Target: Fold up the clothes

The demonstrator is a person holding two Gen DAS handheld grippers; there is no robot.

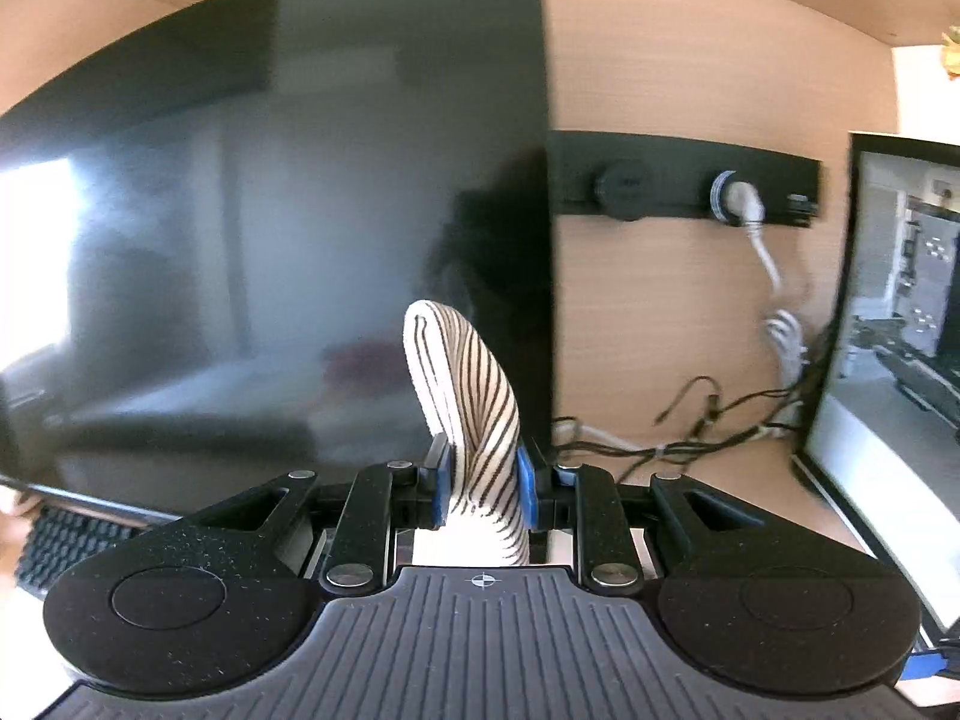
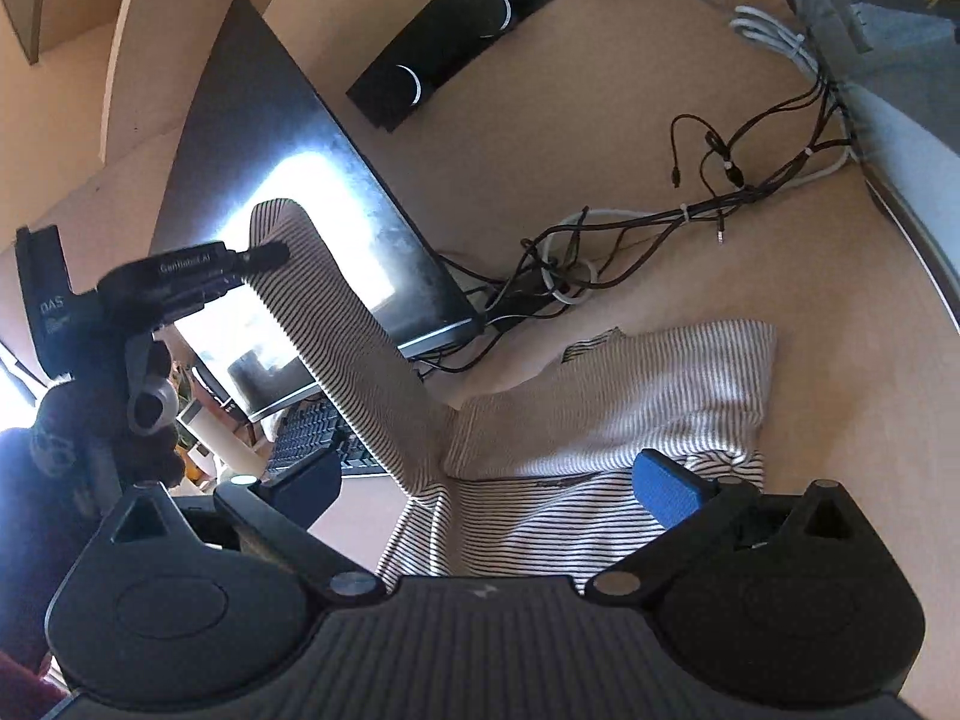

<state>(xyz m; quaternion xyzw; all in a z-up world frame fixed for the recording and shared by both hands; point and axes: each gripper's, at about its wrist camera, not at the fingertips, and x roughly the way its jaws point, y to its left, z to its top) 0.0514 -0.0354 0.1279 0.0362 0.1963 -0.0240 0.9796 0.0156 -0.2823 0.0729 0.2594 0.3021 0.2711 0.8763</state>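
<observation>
You are lifting the striped sleeve (image 1: 474, 396), pinched in your left hand-held gripper (image 1: 480, 480); the striped shirt (image 2: 600, 420) is lying under your spread, empty right hand-held gripper (image 2: 498, 480). Next, probably lay it across.

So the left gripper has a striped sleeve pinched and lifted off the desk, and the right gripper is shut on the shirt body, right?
Not quite. The right gripper is open above the striped shirt, per the right wrist view. The left gripper does pinch the sleeve.

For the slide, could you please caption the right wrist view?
Left gripper lifts a striped sleeve off the desk; right gripper hangs open over the shirt.
</observation>
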